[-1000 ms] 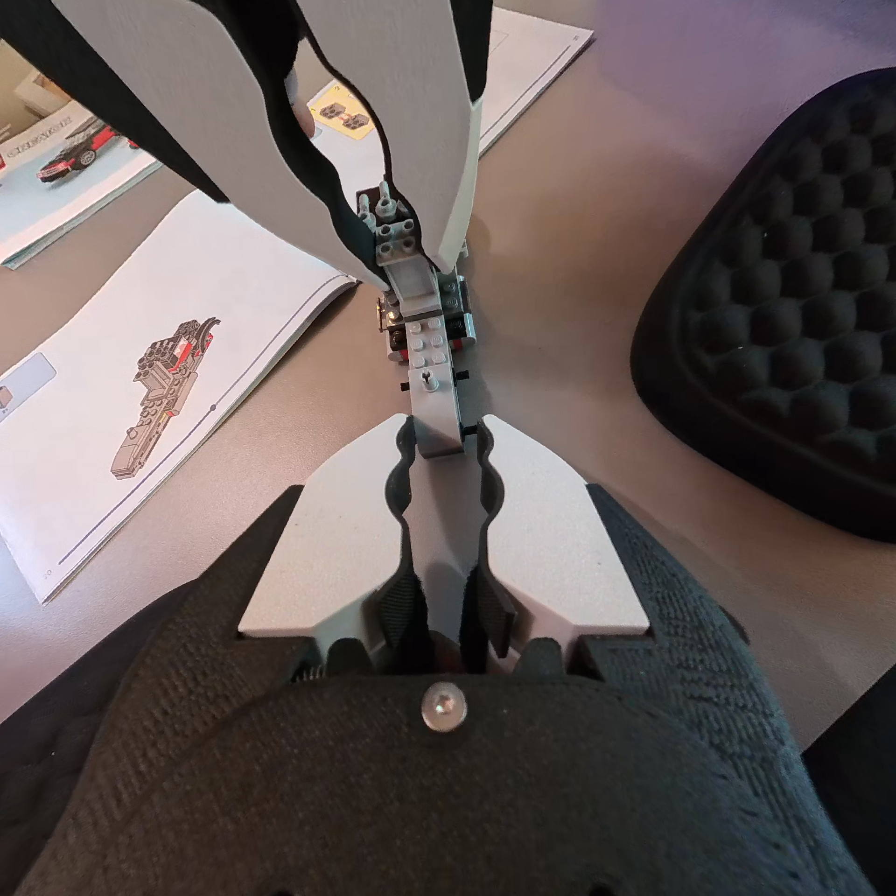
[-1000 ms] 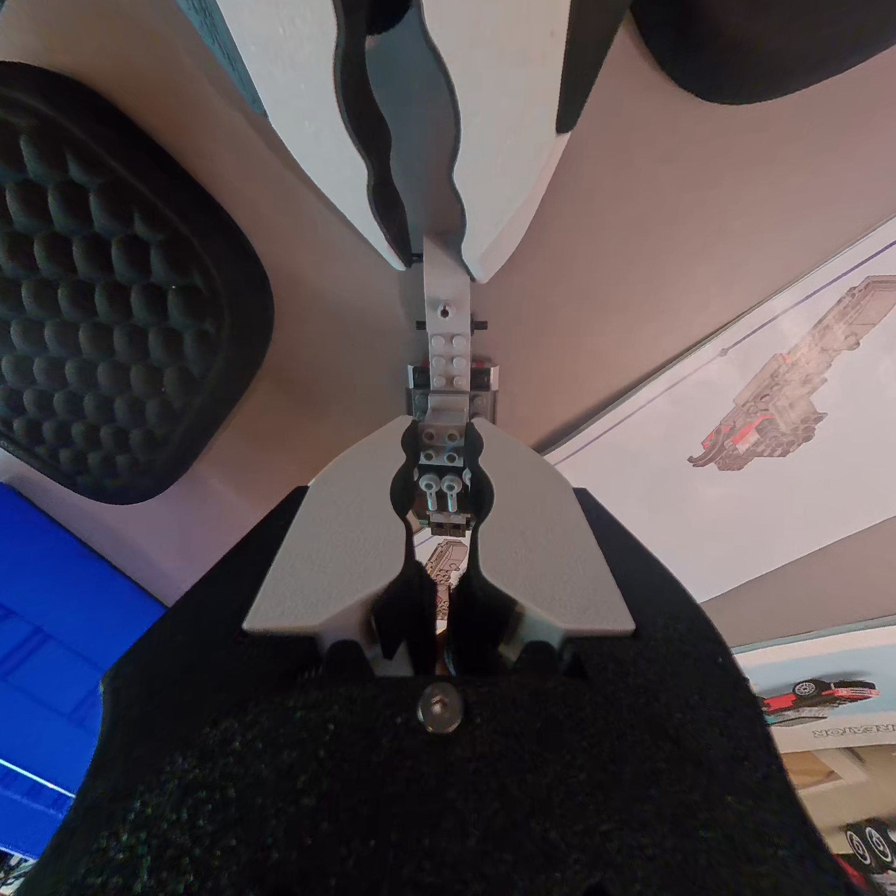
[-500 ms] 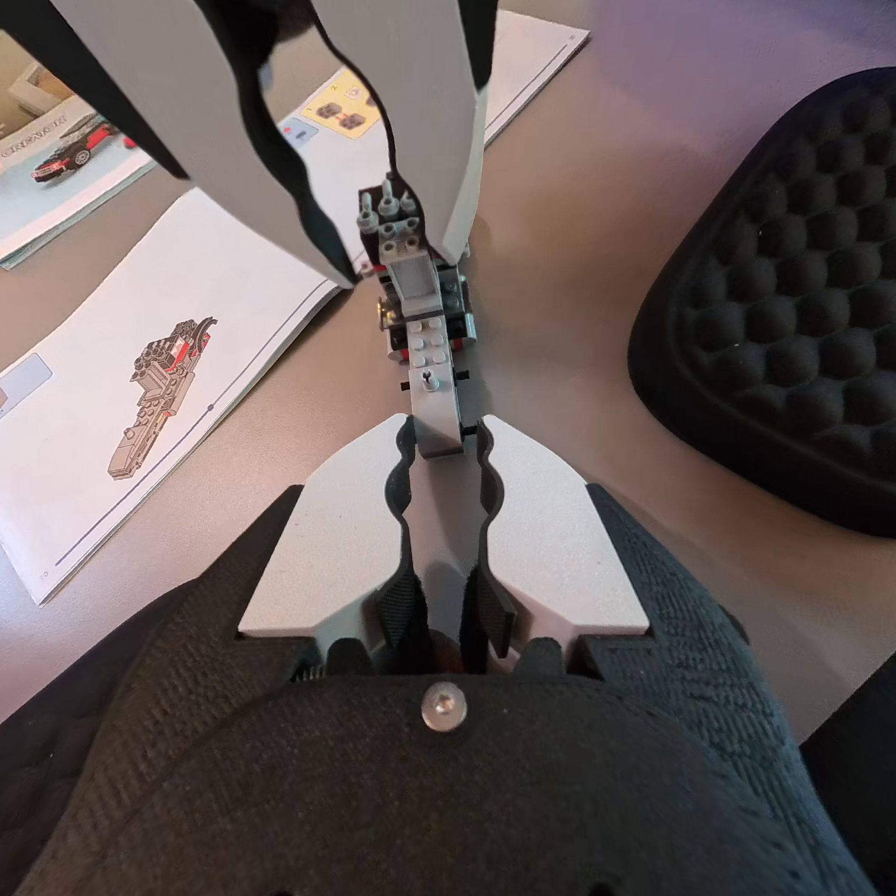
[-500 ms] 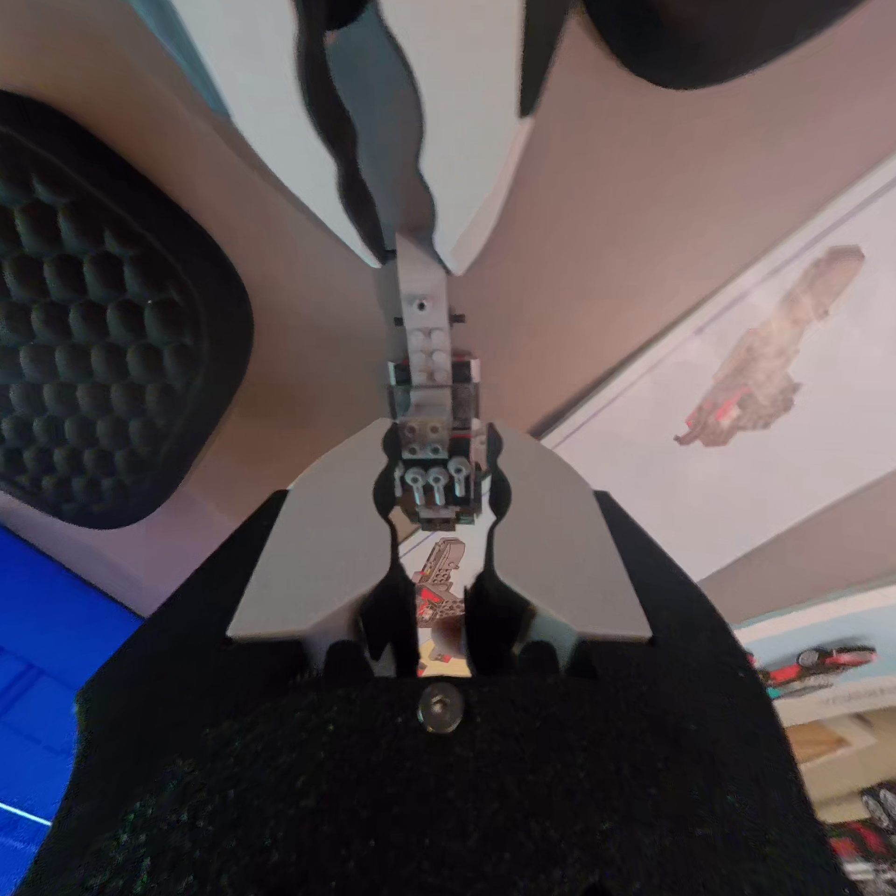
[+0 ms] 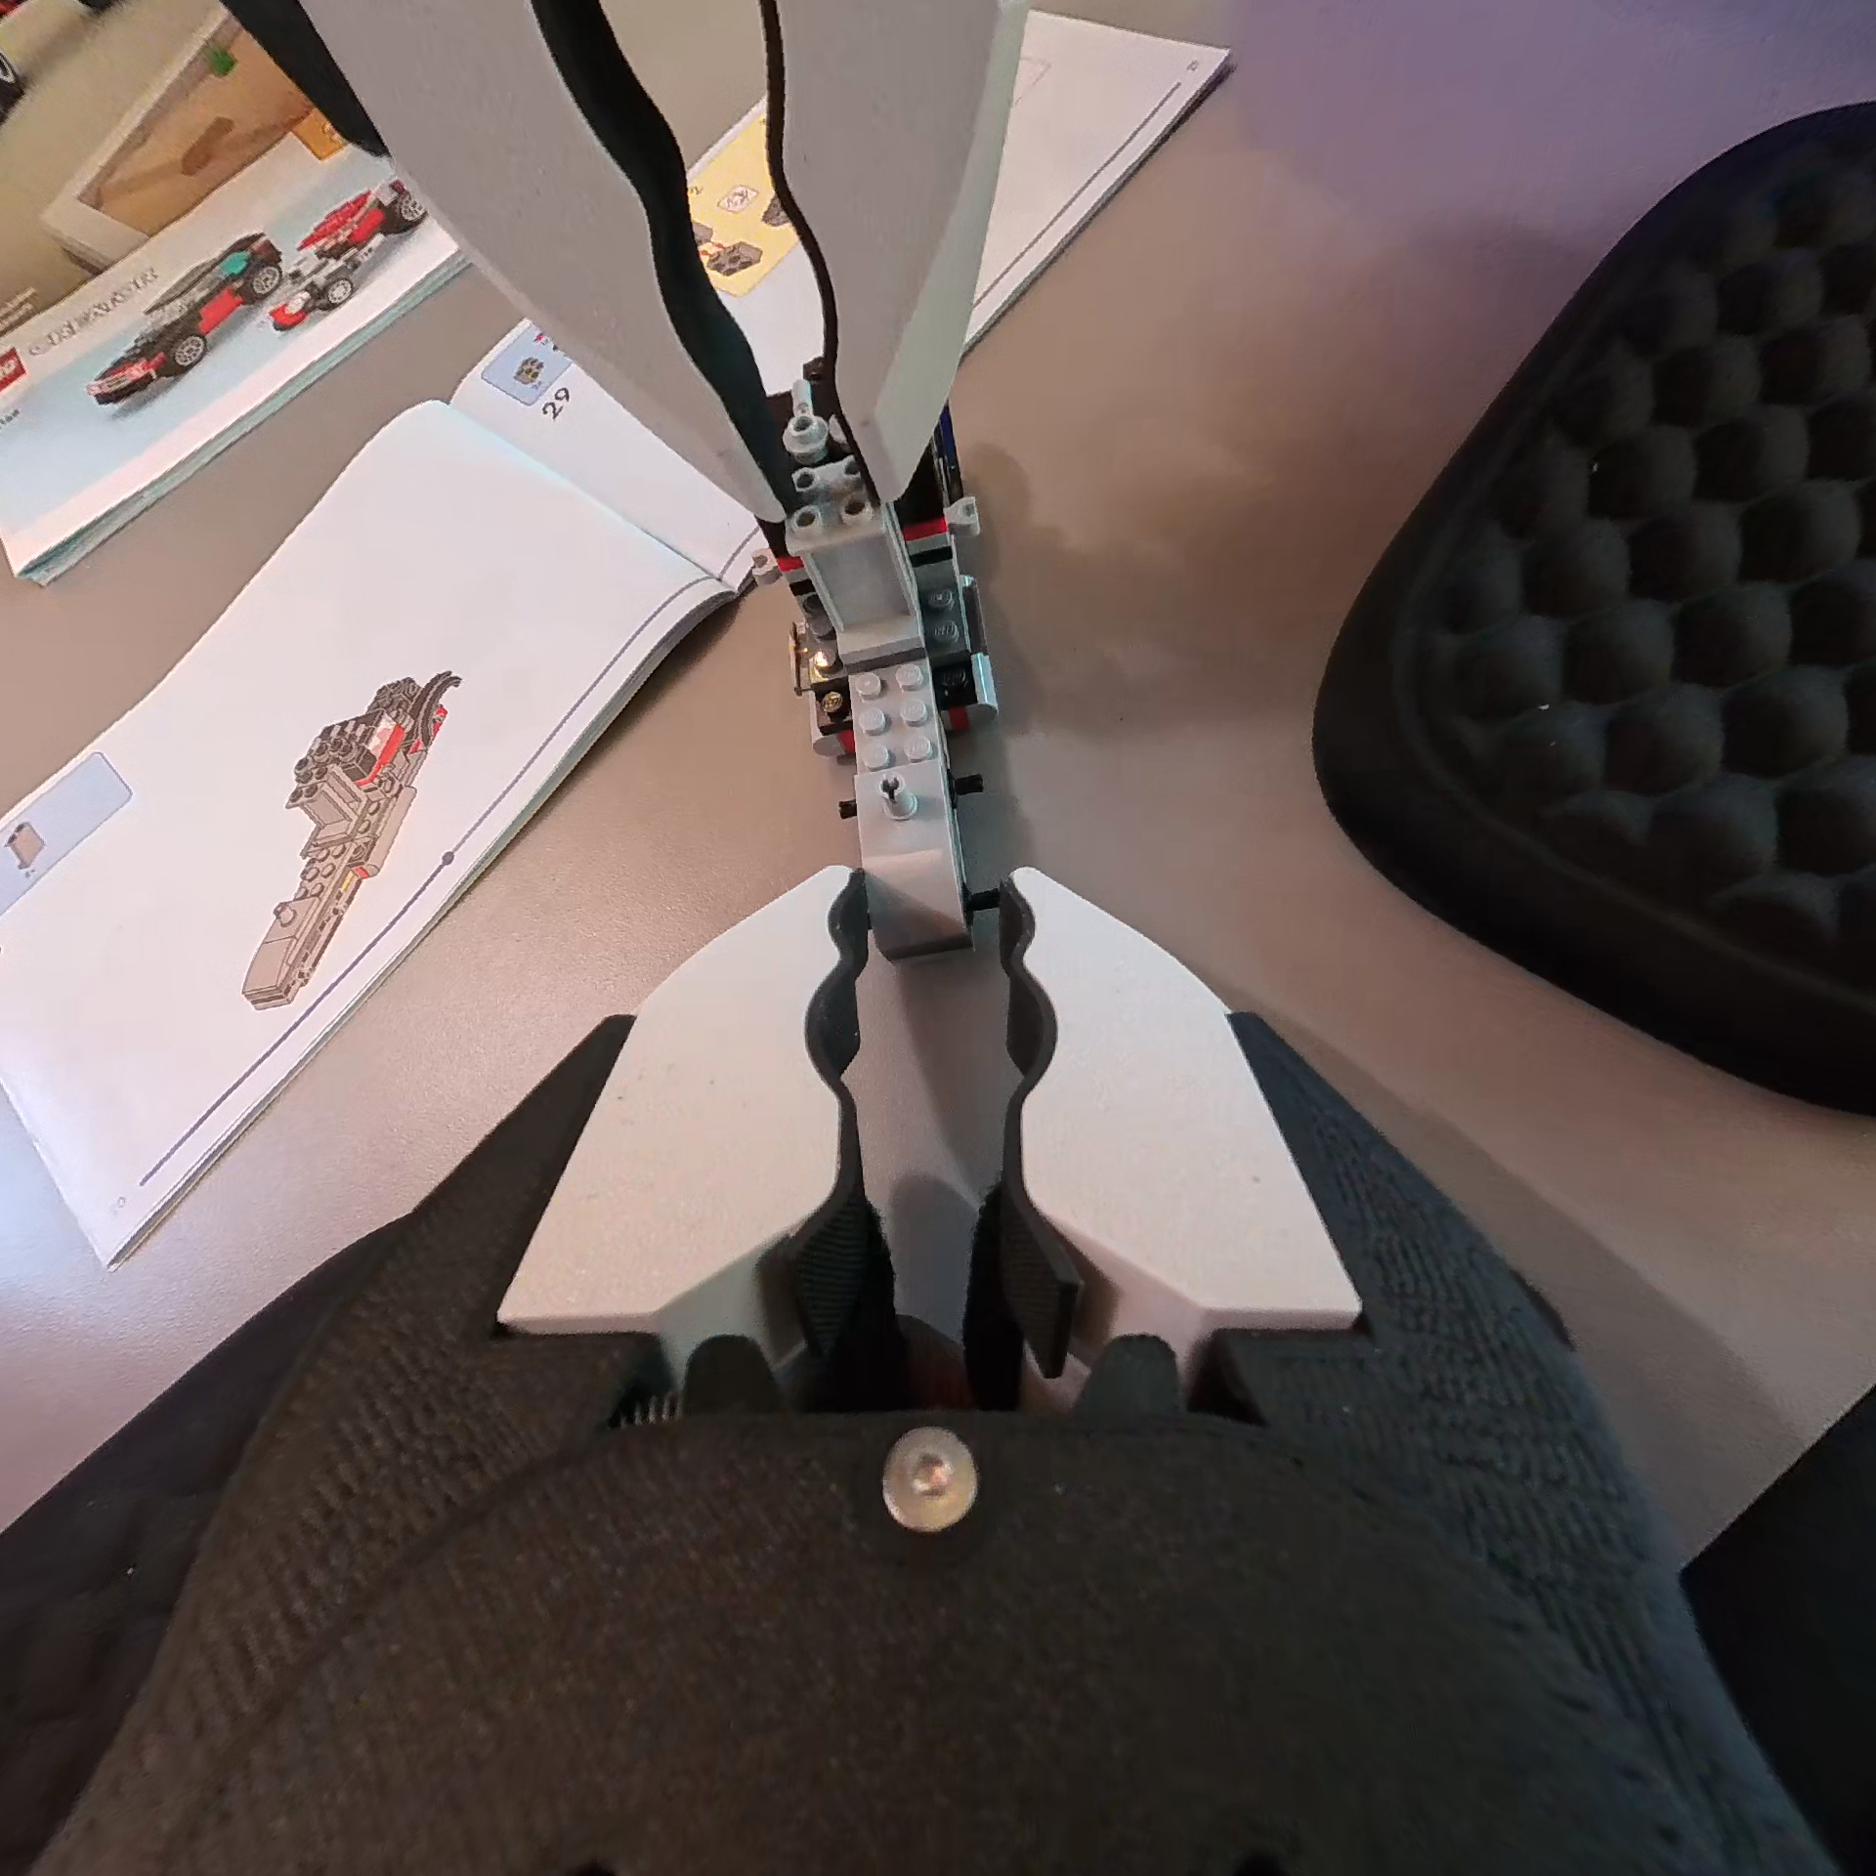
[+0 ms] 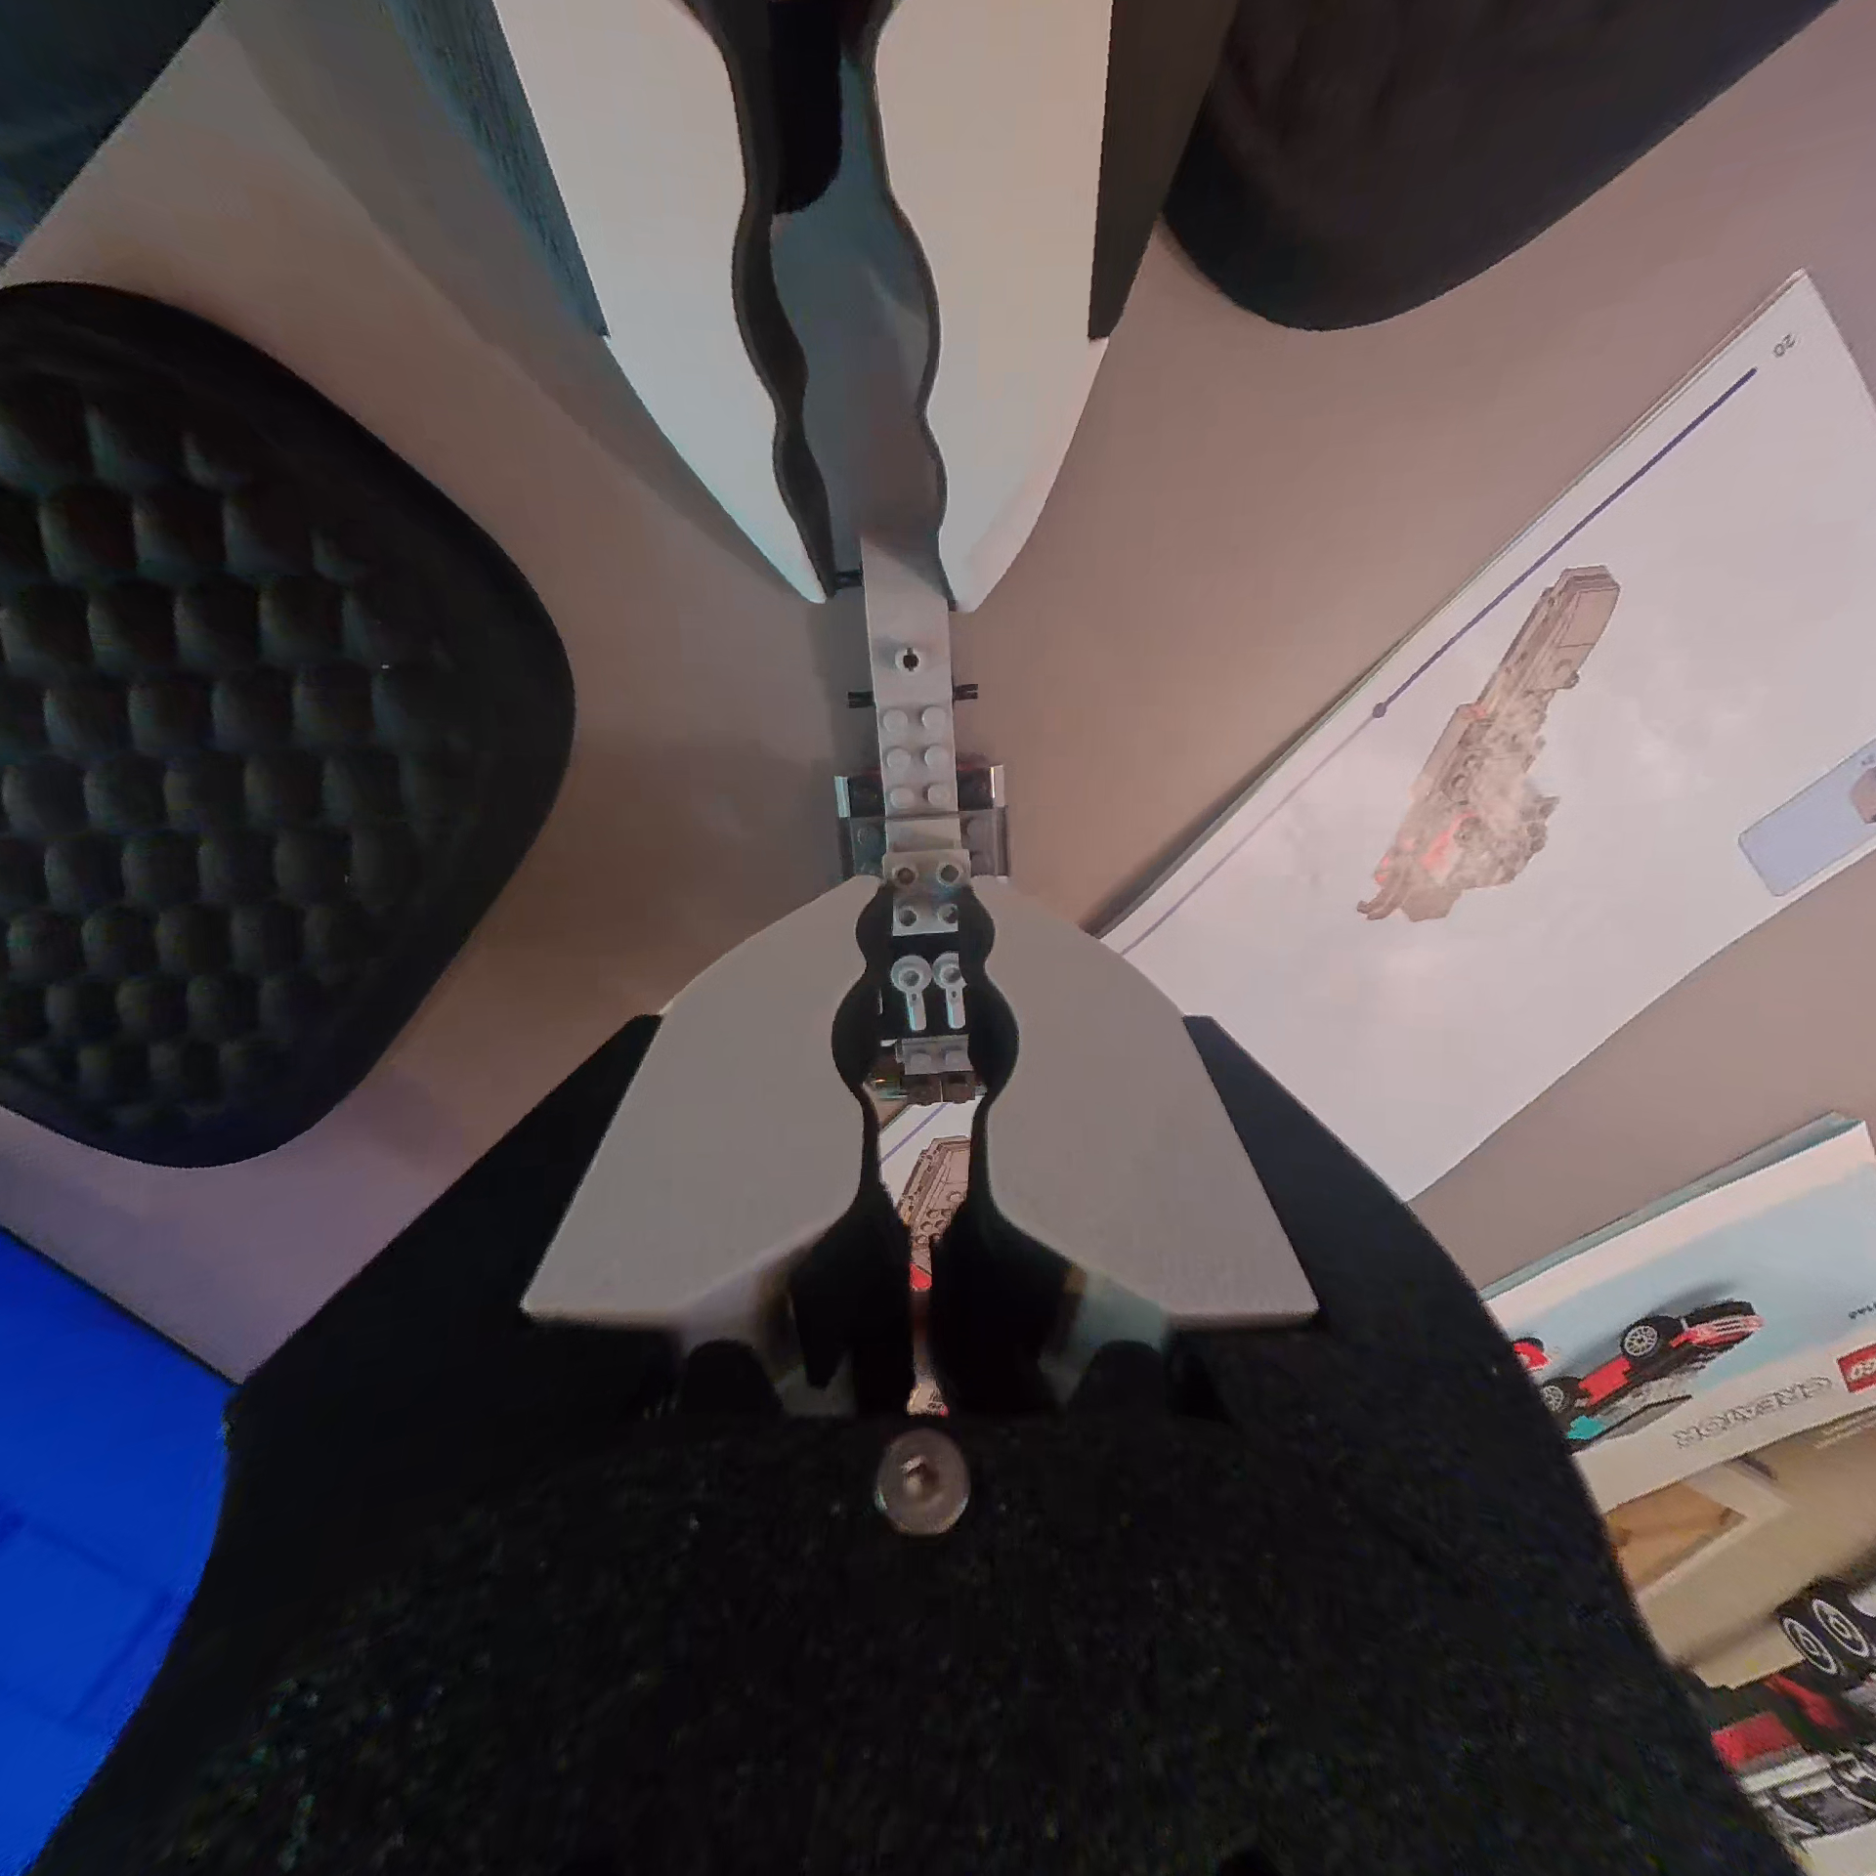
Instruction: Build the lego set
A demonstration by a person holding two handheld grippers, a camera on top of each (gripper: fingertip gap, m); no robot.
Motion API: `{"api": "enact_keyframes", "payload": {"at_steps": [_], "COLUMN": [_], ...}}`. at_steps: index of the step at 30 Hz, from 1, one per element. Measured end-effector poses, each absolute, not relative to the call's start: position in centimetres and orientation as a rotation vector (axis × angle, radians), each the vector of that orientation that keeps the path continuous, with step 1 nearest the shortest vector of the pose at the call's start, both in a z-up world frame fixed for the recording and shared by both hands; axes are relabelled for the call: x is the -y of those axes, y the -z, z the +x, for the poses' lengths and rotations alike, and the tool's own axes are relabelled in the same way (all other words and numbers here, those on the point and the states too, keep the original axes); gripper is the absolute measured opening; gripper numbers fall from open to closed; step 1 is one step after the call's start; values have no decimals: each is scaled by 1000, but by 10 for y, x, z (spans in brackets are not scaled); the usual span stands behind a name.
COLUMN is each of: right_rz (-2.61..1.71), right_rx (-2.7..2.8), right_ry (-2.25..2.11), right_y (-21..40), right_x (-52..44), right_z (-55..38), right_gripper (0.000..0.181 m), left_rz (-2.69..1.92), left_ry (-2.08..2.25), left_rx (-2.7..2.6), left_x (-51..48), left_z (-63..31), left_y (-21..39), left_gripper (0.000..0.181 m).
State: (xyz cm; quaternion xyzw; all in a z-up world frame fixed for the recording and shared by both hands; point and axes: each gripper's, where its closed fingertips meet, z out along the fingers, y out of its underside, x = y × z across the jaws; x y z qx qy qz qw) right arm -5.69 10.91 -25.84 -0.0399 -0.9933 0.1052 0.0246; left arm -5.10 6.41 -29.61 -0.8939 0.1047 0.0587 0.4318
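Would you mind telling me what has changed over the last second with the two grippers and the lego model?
The right gripper opened briefly half a second ago, slid further over the lego model's studded end, and has closed on it again. The left gripper kept its grip on the model's smooth grey end. The instruction booklet and black foam pad stayed put on the table.

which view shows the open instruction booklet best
The left wrist view: the booklet lies open with both pages and the diagram sharp. The right wrist view shows one page, blurrier and partly cut off.
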Motion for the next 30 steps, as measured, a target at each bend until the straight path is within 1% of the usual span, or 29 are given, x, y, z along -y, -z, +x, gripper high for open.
{"api": "enact_keyframes", "payload": {"at_steps": [6,8,10,13,16,28,30], "right_rz": [-118,-152,-163,-64,5,13,27], "right_rx": [3082,3110,3125,3119,3106,3121,3109], "right_ry": [-305,-283,-321,-270,-224,-266,-271], "right_y": [259,260,259,262,268,268,267], "right_x": [-109,-112,-110,-111,-114,-114,-114], "right_z": [-57,-55,-54,-54,-55,-56,-57], "right_gripper": [12,23,29,27,17,16,21], "left_rz": [-2229,-2229,-2229,-2229,-2230,-2229,-2229], "left_ry": [-150,-151,-152,-149,-147,-144,-145], "left_rx": [-262,-264,-264,-263,-265,-269,-271], "left_x": [-64,-64,-64,-64,-64,-64,-64], "left_z": [-52,-52,-52,-53,-53,-53,-53], "left_y": [296,296,296,295,295,295,295], "left_gripper": [25,25,25,25,25,25,25]}}
